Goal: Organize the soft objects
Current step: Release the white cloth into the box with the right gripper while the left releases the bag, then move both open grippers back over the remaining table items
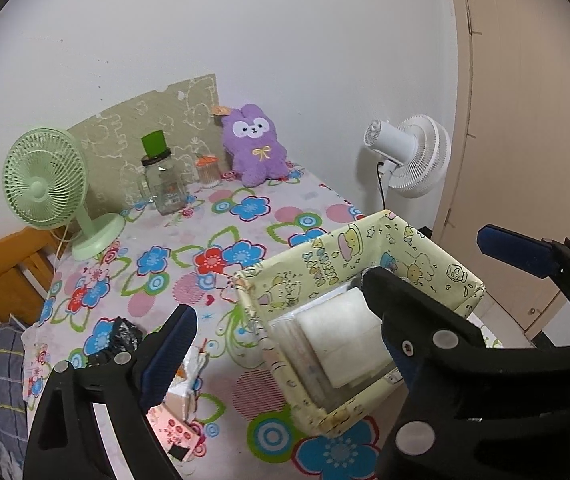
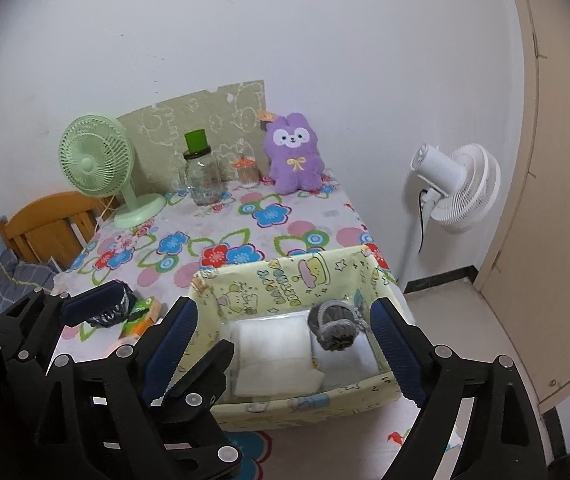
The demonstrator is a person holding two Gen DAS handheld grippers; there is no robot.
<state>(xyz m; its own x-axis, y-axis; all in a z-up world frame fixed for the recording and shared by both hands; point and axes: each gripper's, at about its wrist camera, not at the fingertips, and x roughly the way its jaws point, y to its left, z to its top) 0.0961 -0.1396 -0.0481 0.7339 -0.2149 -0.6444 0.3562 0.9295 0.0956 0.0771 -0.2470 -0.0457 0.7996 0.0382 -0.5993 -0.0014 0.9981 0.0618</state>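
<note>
A yellow cartoon-print fabric box [image 1: 327, 256] [image 2: 285, 280] stands at the table's near right corner. Inside lie white tissue packs [image 1: 345, 340] [image 2: 273, 354] and a grey drawstring pouch [image 2: 335, 326]. A purple plush rabbit [image 1: 255, 144] [image 2: 295, 158] sits at the back against the wall. A crumpled black bag [image 1: 123, 334] [image 2: 109, 312] lies near the left edge. My left gripper [image 1: 285, 320] is open, straddling the box's left wall. My right gripper [image 2: 285, 340] is open and empty above the box's near side. Its fingers also show in the left wrist view [image 1: 517, 248].
A green desk fan [image 1: 51, 184] [image 2: 103, 164], a glass jar with a green lid [image 1: 161, 176] [image 2: 201, 172] and a small orange-lidded jar [image 1: 208, 170] stand at the back. A white floor fan [image 2: 457, 188] stands right of the table. A pink box [image 1: 173, 424] lies near the front.
</note>
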